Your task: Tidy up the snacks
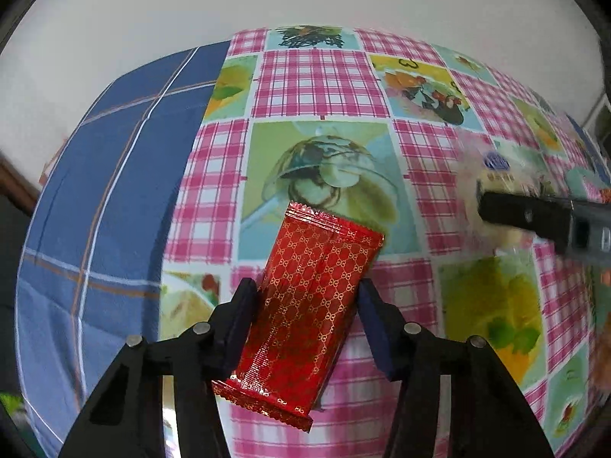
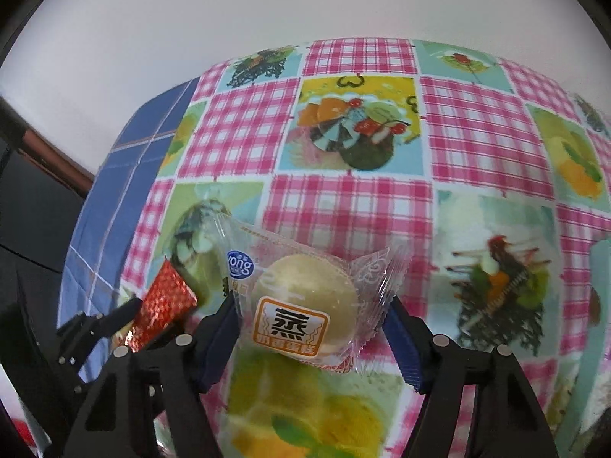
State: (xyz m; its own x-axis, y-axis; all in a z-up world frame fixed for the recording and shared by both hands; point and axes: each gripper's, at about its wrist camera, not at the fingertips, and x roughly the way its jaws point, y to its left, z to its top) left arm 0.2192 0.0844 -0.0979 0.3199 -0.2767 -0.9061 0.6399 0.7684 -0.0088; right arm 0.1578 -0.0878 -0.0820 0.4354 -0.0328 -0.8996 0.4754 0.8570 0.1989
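Patchwork tablecloth (image 2: 351, 206) beneath white wall (image 2: 267, 19)

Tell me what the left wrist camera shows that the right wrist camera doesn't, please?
Only the left wrist view shows the whole red snack packet, lying lengthwise between the left gripper fingers, which press its sides.

Only the right wrist view shows the clear-wrapped round cake sharply, with its orange label, clamped at the wrapper edges by the right gripper.

Both show the pink checked tablecloth with dessert pictures, the blue cloth beside it, and each other's gripper and snack at the frame's edge, though blurred.
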